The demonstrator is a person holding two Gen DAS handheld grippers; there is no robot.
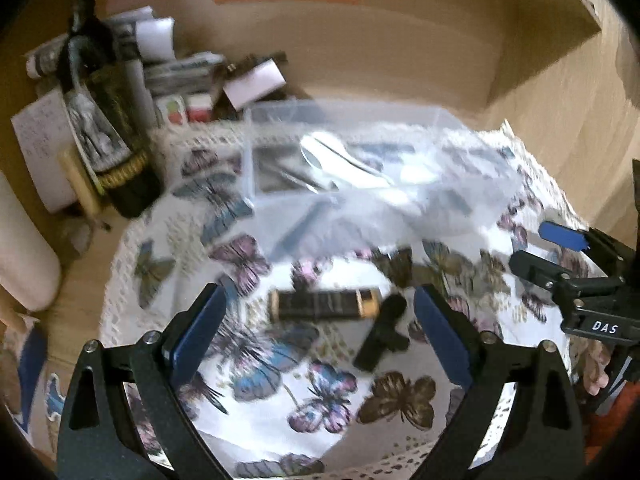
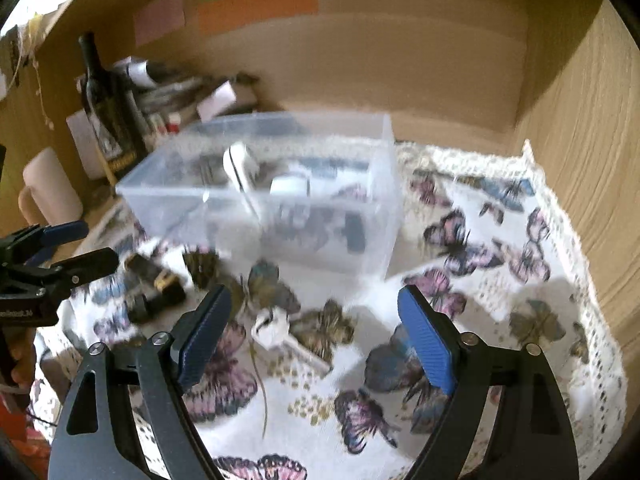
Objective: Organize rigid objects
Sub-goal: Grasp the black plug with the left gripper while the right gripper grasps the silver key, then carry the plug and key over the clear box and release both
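Left gripper (image 1: pixel 320 320) spread wide, nothing between its fingers, hanging over a black-and-gold tube (image 1: pixel 324 305) and a small black clip (image 1: pixel 382 332) lying side by side on the butterfly cloth (image 1: pixel 256 400). Right gripper (image 2: pixel 316 328) wide open too, above a white piece (image 2: pixel 276 330). Beyond both sits the clear box (image 2: pixel 320 240), holding several items.

— How do the two grippers stand?
— The left gripper (image 1: pixel 320 316) has its blue-padded fingers (image 1: pixel 198 330) spread wide, gripping nothing. The right gripper (image 2: pixel 314 330) is likewise spread wide and empty.
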